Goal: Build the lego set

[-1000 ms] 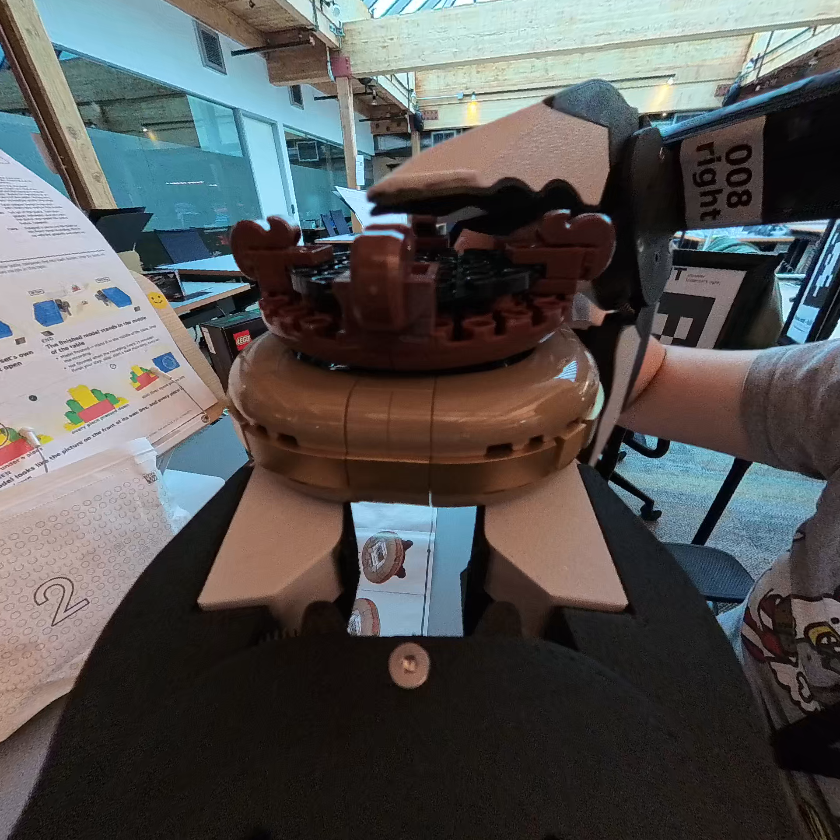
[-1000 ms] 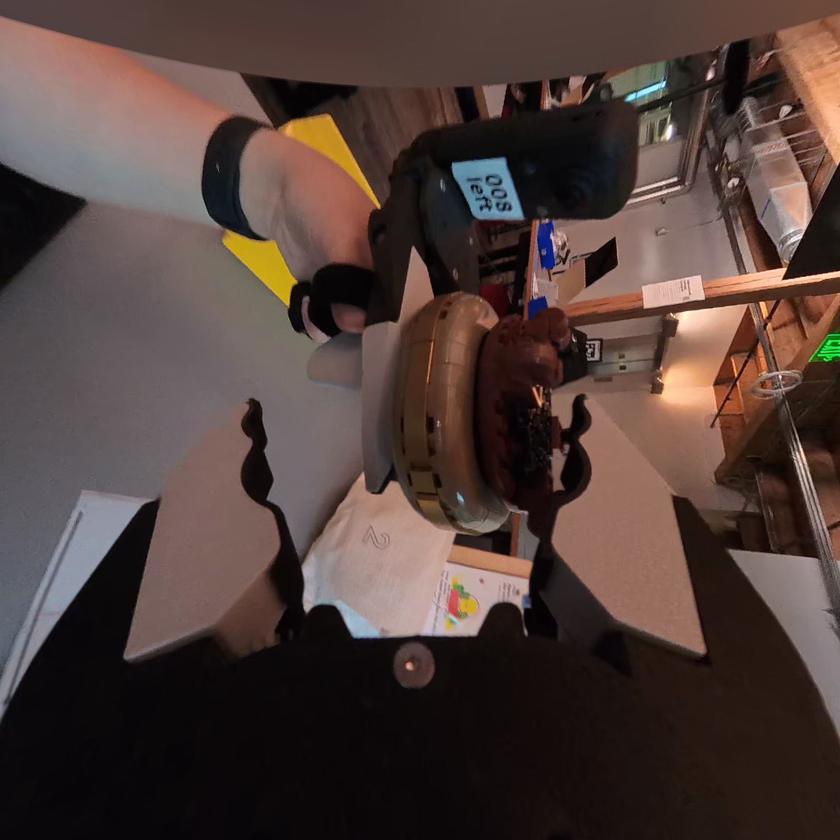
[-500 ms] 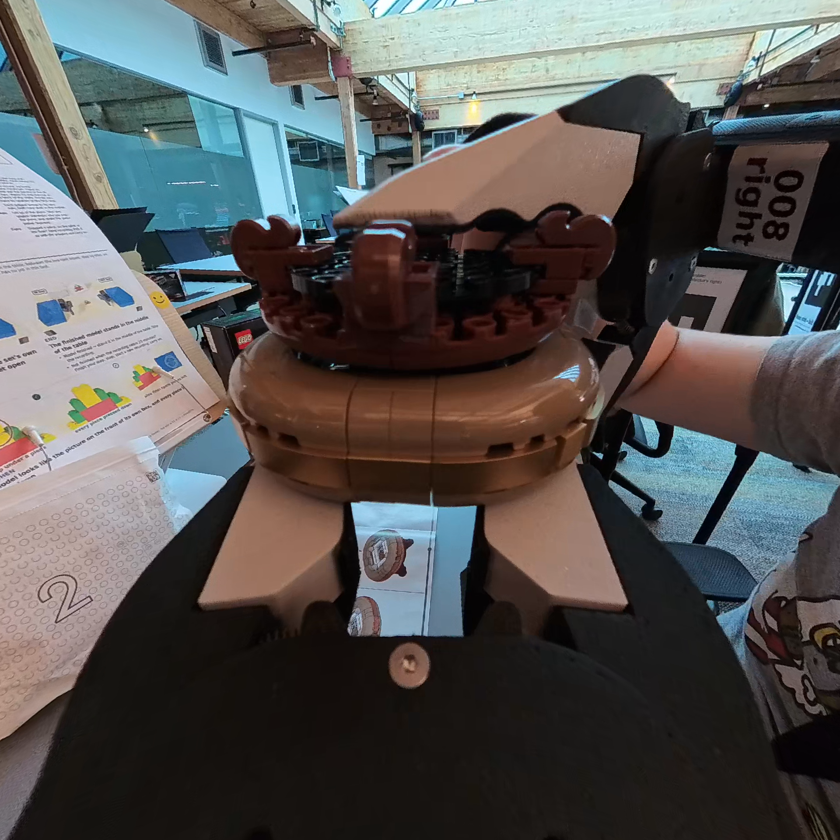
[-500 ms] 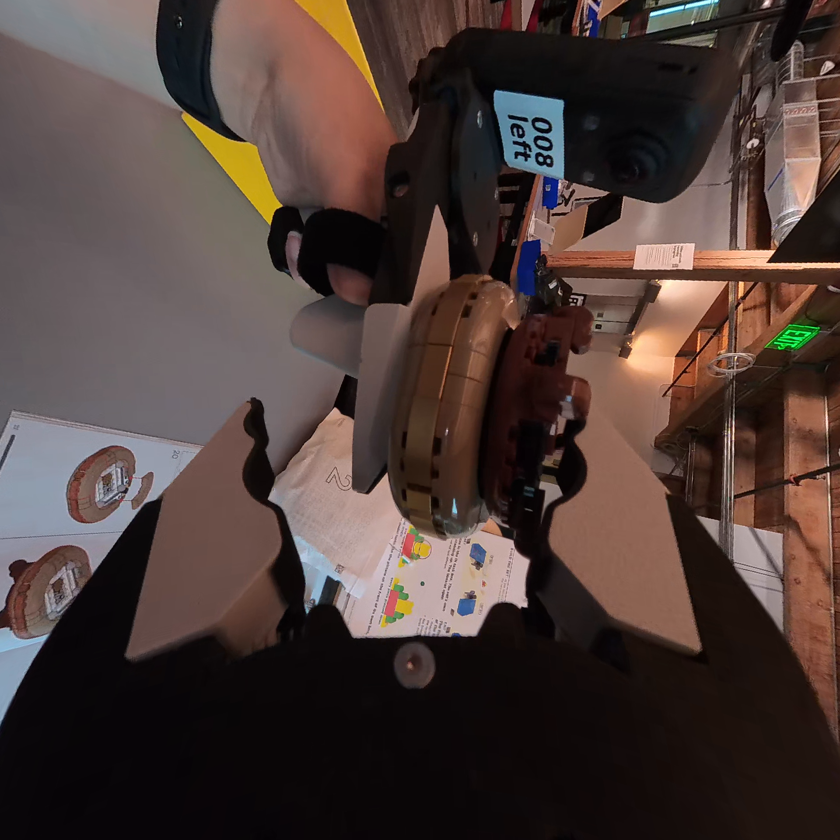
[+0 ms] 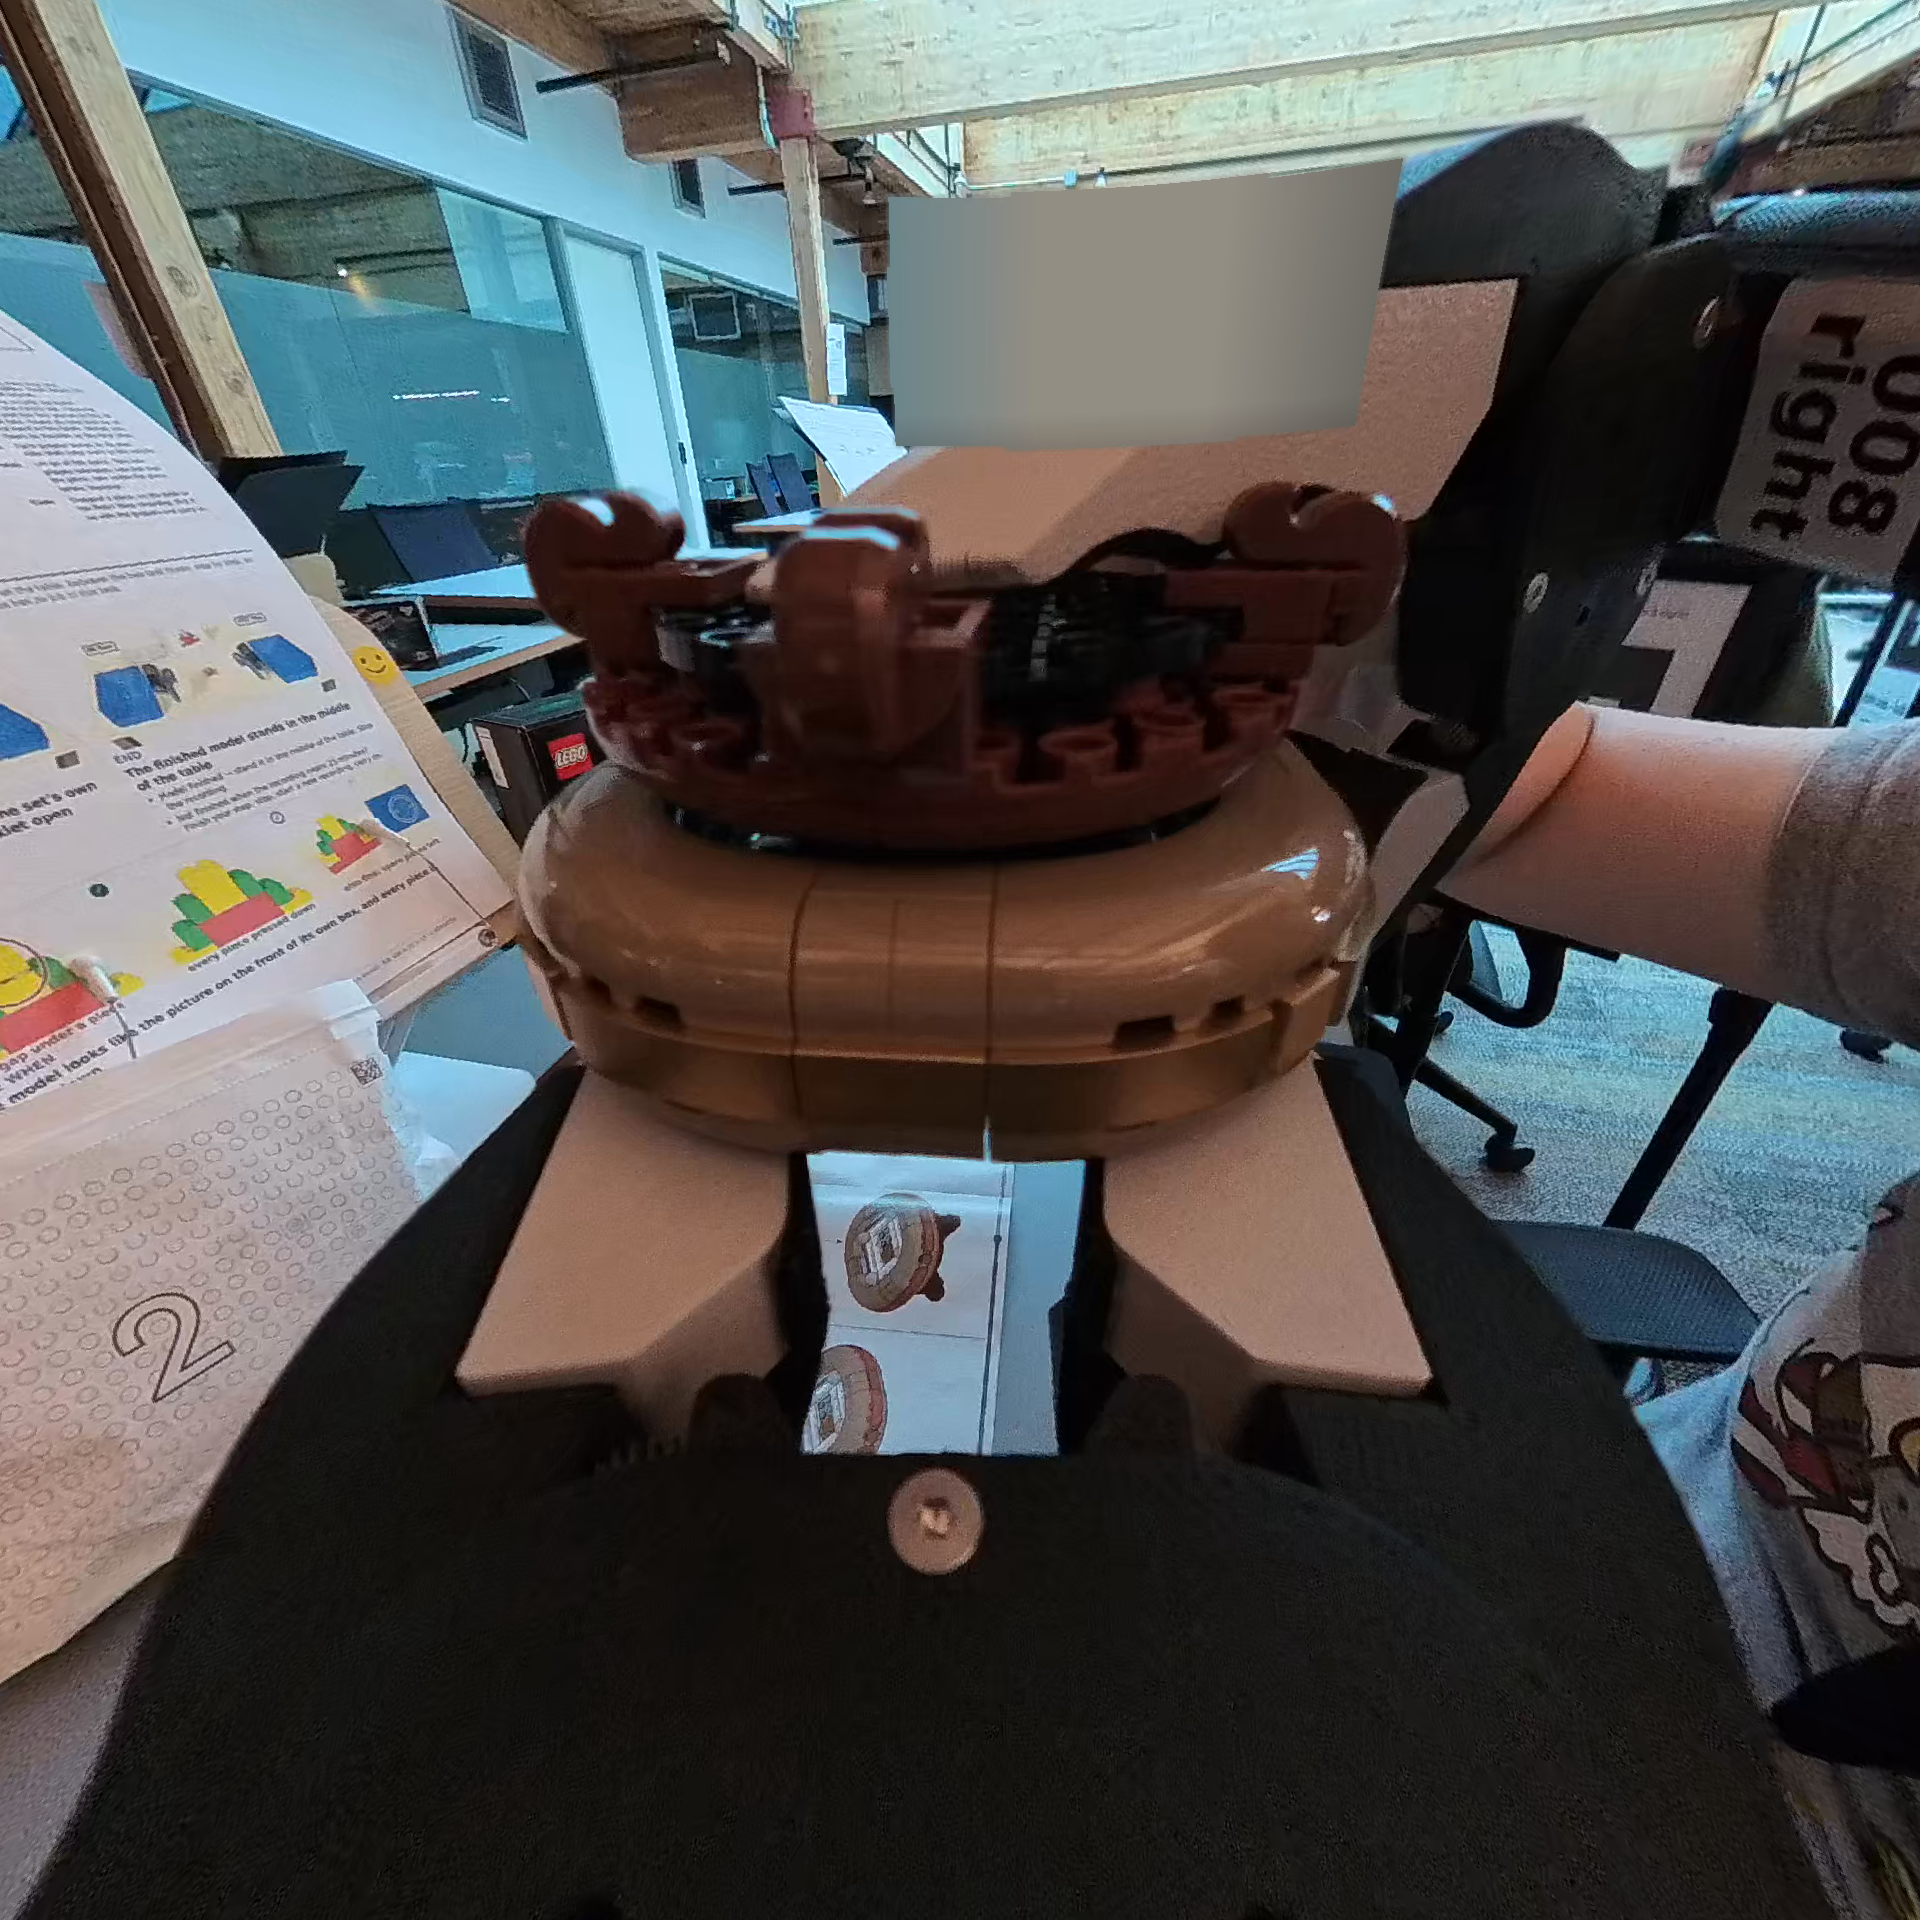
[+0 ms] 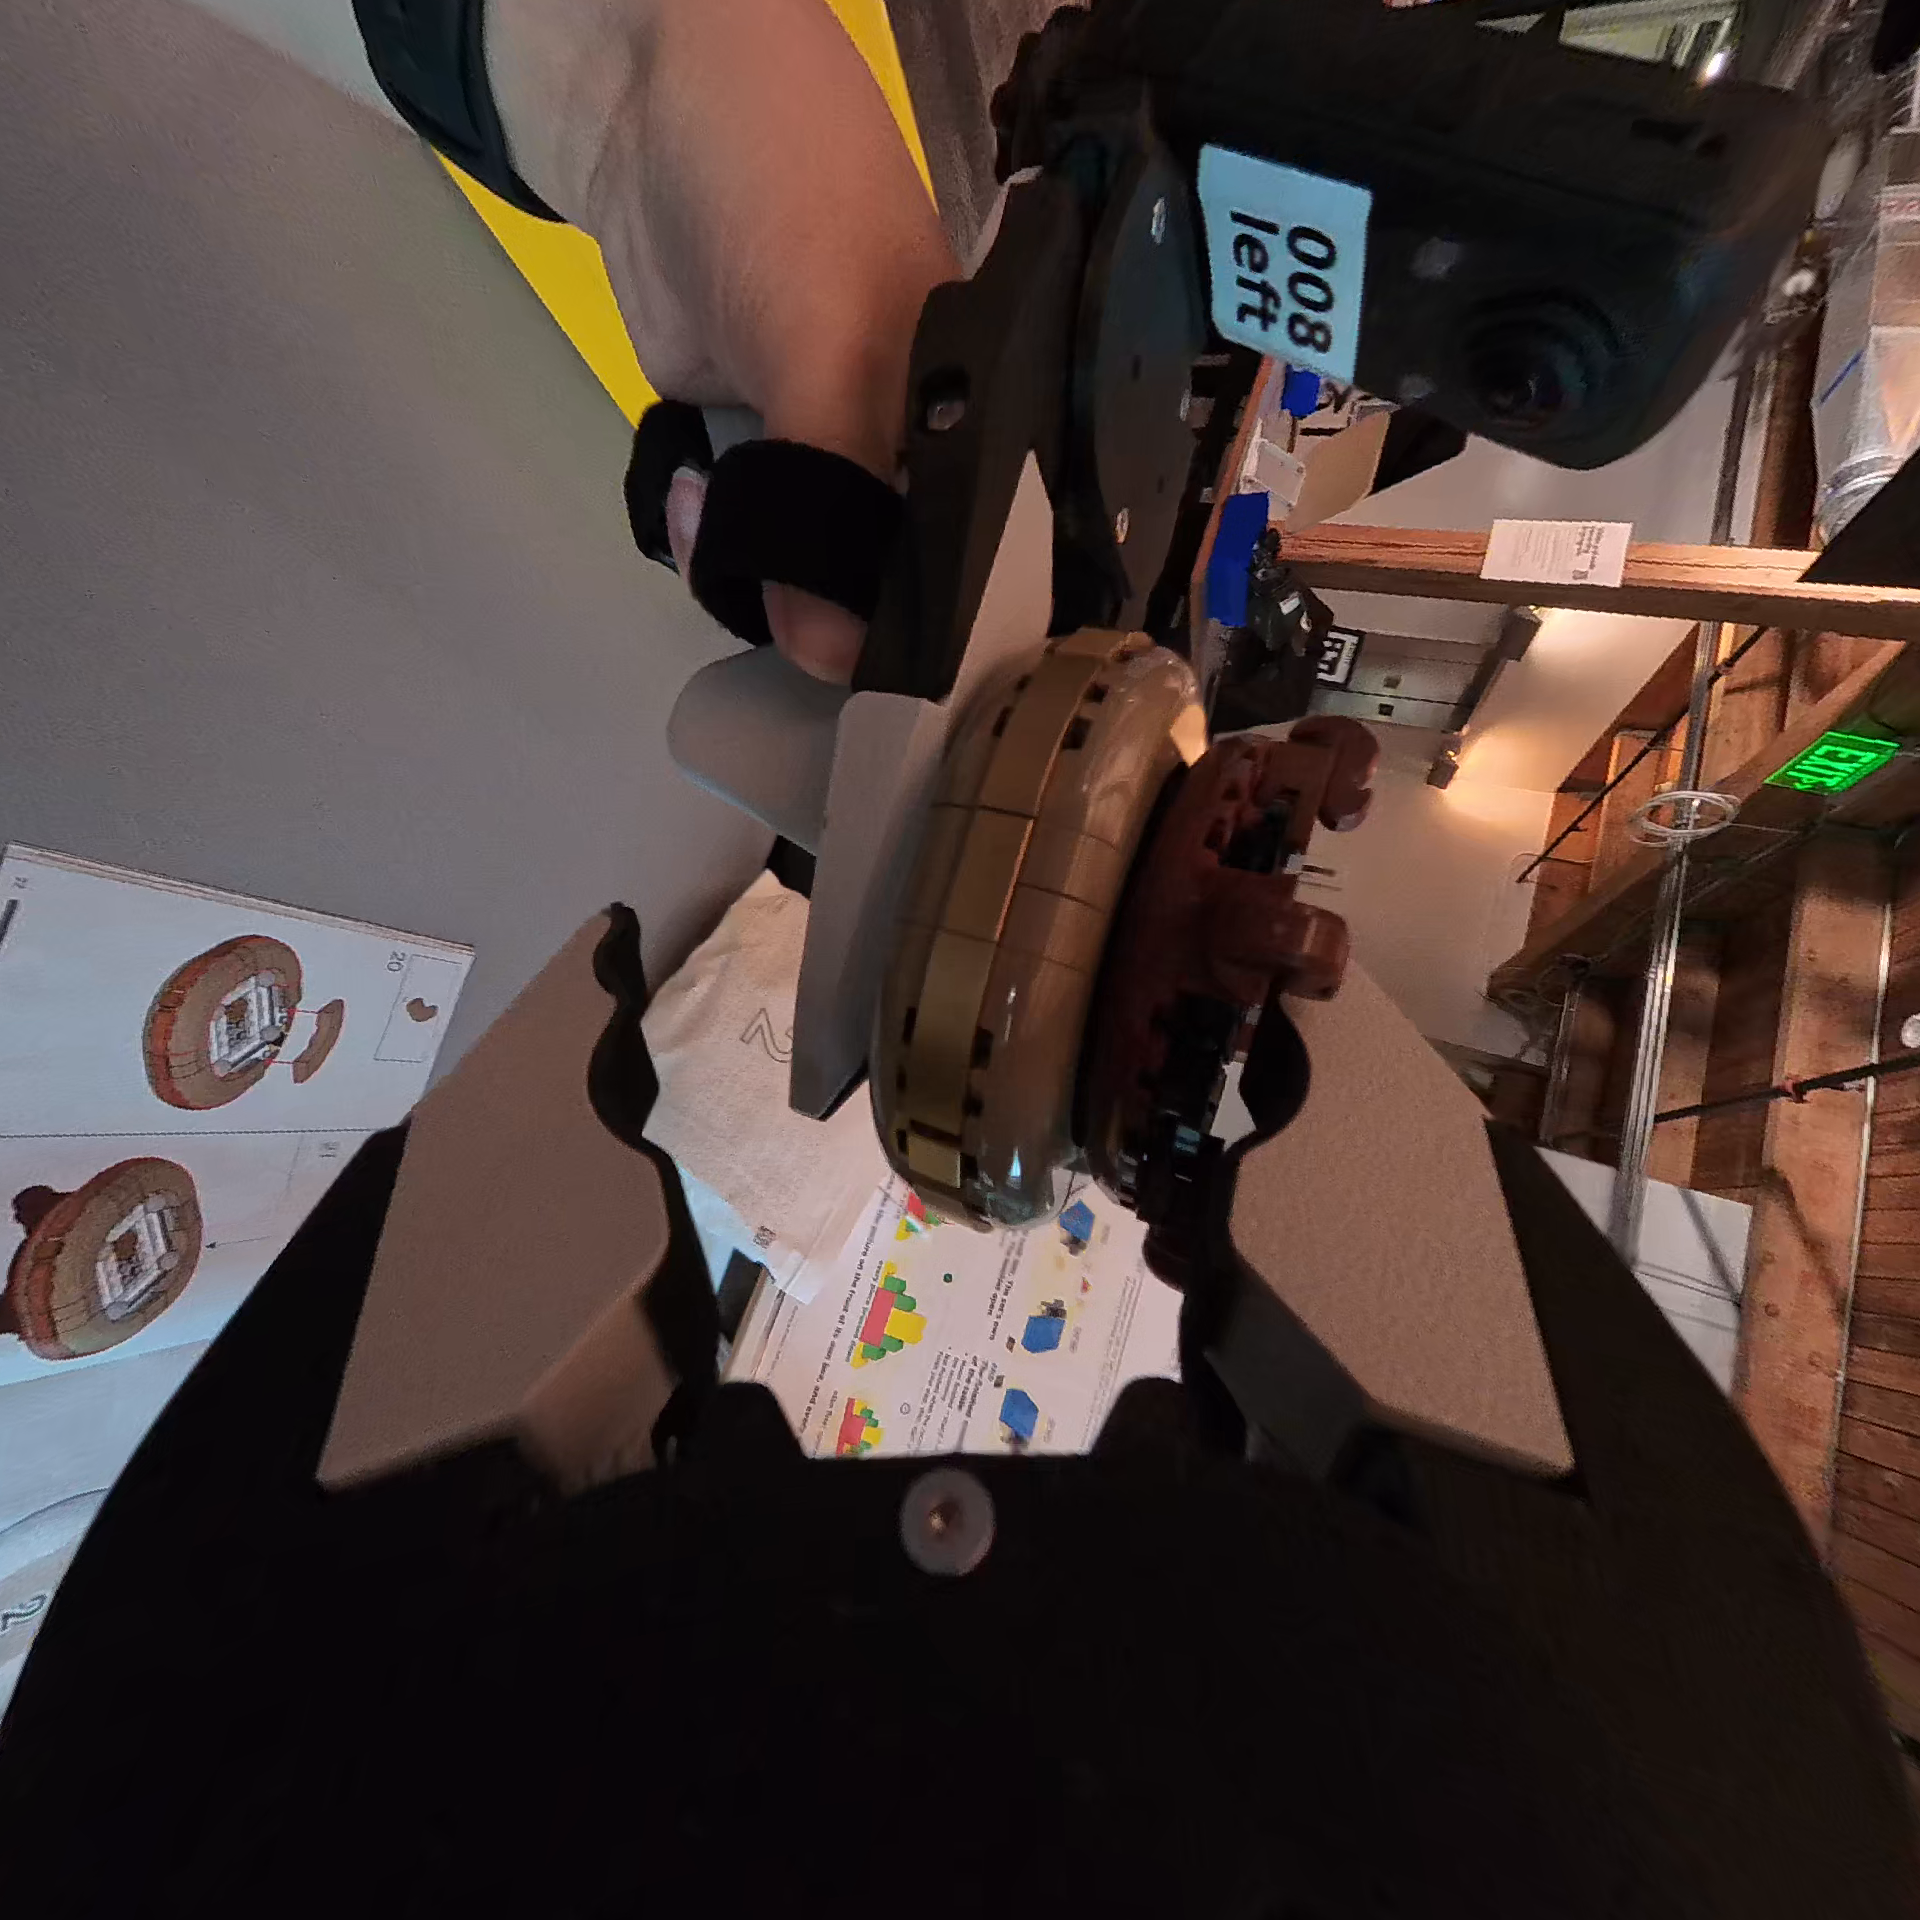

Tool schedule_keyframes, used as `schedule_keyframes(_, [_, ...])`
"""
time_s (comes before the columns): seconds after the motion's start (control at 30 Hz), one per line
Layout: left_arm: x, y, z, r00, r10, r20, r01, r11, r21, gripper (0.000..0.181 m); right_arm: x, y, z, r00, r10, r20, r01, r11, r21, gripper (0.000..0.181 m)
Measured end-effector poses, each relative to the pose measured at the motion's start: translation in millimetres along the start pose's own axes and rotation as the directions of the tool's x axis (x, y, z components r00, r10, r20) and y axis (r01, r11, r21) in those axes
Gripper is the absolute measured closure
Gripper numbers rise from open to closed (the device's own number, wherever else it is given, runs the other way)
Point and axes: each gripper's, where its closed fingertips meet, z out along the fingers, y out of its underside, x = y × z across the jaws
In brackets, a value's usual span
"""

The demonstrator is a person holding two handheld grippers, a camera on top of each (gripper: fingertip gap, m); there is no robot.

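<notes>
A round lego model (image 5: 935, 935), a tan ring with a dark brown studded top and black bricks inside, is held upright in the air. My left gripper (image 5: 940, 1143) is shut on its underside, with both tan fingers reaching beneath it. In the right wrist view the model (image 6: 1039, 935) appears on its side between the wide-open fingers of my right gripper (image 6: 956, 966). The right-hand finger (image 6: 1371, 1195) lies against the brown top; the other finger (image 6: 520, 1195) stands clear of the base. In the left wrist view one right finger (image 5: 1444, 395) lies over the model's top.
An open instruction booklet (image 6: 208, 1039) lies on the grey table (image 6: 260, 520) below. A white numbered paper bag (image 5: 156, 1299) and a printed sheet with coloured pictures (image 5: 156, 727) are at the left. A person's forearm (image 5: 1662, 831) reaches in from the right. Office chairs stand beyond. Tip to tip, the grippers are about 4 centimeters apart.
My right gripper has moved in closer and lower, so its finger now rests on the model's brown top. It stays open. My left gripper holds the model still.
</notes>
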Motion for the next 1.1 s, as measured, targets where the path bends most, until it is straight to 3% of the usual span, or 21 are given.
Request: schedule_keyframes(1.1, [6,-7,-8,0.997,0.051,-0.055,-0.048,0.998,0.045,0.134,10,-4,-4,0.995,-0.076,-0.064,0.073,0.996,-0.052,0.077])
